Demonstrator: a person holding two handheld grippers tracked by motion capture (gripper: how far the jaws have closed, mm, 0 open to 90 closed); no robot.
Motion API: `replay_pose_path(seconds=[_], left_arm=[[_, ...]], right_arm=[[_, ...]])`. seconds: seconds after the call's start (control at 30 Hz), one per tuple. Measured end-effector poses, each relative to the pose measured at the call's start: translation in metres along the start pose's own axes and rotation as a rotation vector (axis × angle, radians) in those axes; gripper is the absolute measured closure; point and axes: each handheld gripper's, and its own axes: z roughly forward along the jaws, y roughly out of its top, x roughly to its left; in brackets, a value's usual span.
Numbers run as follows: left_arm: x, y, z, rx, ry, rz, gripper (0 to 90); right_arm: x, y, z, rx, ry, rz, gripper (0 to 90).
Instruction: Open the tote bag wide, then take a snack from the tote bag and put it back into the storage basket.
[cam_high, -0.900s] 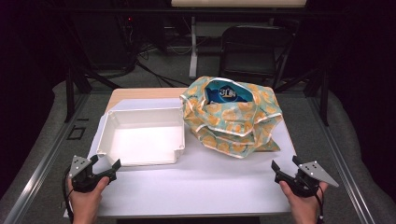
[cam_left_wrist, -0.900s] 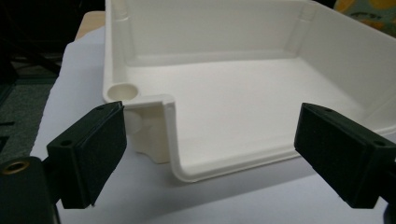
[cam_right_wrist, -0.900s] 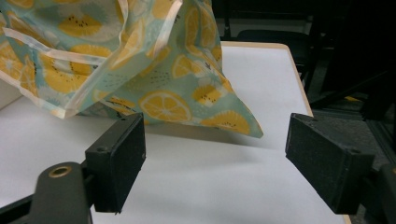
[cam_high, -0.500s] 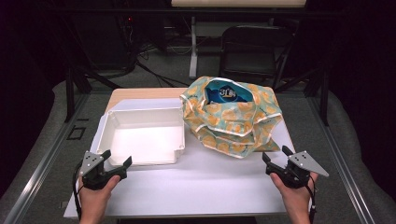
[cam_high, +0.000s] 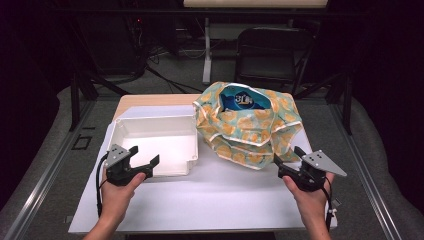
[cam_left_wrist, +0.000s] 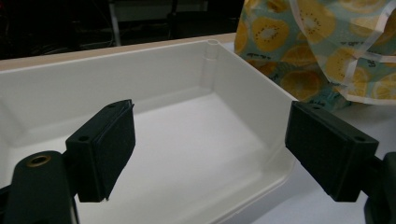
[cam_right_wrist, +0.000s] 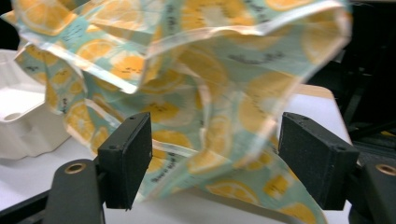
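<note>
The tray (cam_high: 152, 142) looks like white plastic, smooth, with a soft half-gloss sheen on its walls and floor. The bag (cam_high: 250, 125) is a thin, crinkled plastic film printed with orange slices on a teal ground; its folds catch the light, so it looks slightly glossy, and its pale edges seem a little translucent. Inside its mouth lies a blue packet (cam_high: 243, 100) with a shiny printed face. The surface (cam_high: 215, 200) is white, smooth and matt, with a strip of light wood at the far edge. The left gripper (cam_high: 145, 157) and the right gripper (cam_high: 287, 156) have black matt jaws, like hard plastic with flat, slightly grainy pads. The right gripper carries a grey, dull plate.
</note>
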Motion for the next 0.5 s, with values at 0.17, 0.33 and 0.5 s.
replay_pose_path(seconds=[0.17, 0.33, 0.5], left_arm=[[-0.010, 0.005, 0.015, 0.003, -0.021, 0.006, 18.1], [-0.027, 0.014, 0.028, -0.023, -0.065, 0.009, 18.4], [-0.039, 0.023, 0.040, -0.017, -0.108, 0.024, 19.0]], right_arm=[[0.010, 0.011, 0.012, -0.008, 0.025, -0.002, 24.3], [0.015, 0.021, 0.020, -0.002, 0.043, -0.013, 23.0], [0.022, 0.031, 0.025, -0.012, 0.058, -0.024, 21.2]])
